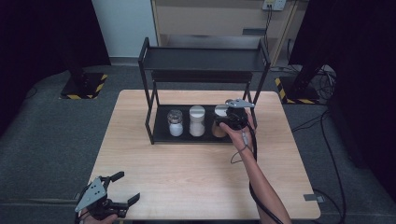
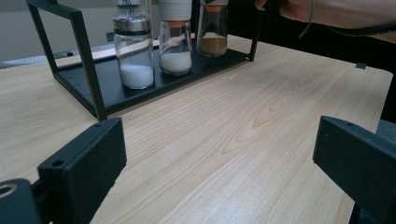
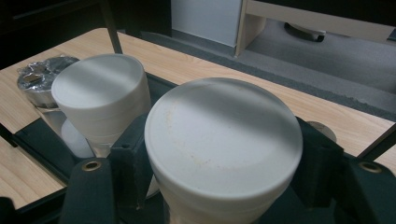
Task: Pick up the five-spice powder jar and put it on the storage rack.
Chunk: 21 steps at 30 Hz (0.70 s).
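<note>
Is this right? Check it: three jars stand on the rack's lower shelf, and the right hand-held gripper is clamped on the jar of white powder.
Not quite. The right hand-held gripper is clamped on the jar of brown powder, as the left gripper view shows. Three jars do stand on the rack's lower shelf.

A lab-style recording room, by the look of it: grey carpet floor [image 1: 51,126], black curtains [image 1: 42,32] hanging on both sides, and black stand bases edged with yellow-and-black hazard tape [image 1: 84,86]. Loose black cables [image 1: 322,84] run from a wall socket [image 1: 274,4], and one light wooden table [image 1: 187,177] stands in the middle.
</note>
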### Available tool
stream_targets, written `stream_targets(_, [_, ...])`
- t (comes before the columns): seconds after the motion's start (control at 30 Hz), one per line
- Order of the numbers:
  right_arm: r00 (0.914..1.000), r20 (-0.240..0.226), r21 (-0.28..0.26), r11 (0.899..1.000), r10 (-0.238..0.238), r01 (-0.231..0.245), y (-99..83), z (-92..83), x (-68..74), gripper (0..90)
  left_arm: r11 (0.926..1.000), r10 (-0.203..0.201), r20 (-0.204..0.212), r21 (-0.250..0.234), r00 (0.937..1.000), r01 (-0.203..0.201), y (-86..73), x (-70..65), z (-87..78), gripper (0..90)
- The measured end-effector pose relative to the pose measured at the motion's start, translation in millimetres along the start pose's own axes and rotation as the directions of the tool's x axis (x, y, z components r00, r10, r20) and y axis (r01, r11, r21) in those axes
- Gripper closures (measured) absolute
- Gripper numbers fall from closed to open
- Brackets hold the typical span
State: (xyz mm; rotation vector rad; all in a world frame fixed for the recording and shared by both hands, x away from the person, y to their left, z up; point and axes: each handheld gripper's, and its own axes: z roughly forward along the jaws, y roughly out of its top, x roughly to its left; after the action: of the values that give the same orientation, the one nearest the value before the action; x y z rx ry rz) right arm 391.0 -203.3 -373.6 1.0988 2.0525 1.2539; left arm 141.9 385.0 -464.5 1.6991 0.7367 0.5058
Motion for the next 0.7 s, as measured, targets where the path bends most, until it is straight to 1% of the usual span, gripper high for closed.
stream_targets(0.3, [0.9999, 0.014, 0.009, 1.0, 0.005, -0.005, 1.5, 10.0, -0.2, 34.1, 1.0, -0.001, -0.001, 0.0, 1.0, 0.001, 0.0, -0.1, -0.3, 1.6])
stream_targets(0.4, [0.9999, 0.007, 0.002, 1.0, 0.01, -0.01, 1.2, 11.0, -1.0, 34.2, 1.0, -0.001, -0.001, -0.001, 1.0, 0.001, -0.1, 0.0, -0.4, 1.6])
stream_targets(0.5, [0.9998, 0.017, 0.012, 1.0, 0.01, -0.011, 1.9, 13.3, 0.3, 34.2, 1.0, 0.002, -0.001, 0.001, 1.0, -0.002, 0.2, 0.1, -0.8, 1.6])
stream_targets(0.7, [0.9996, 0.019, 0.025, 0.999, 0.019, -0.02, -1.6, 15.9, -1.9, 34.1, 1.0, 0.0, 0.0, -0.001, 1.0, 0.0, -0.2, -0.1, -0.3, 1.6])
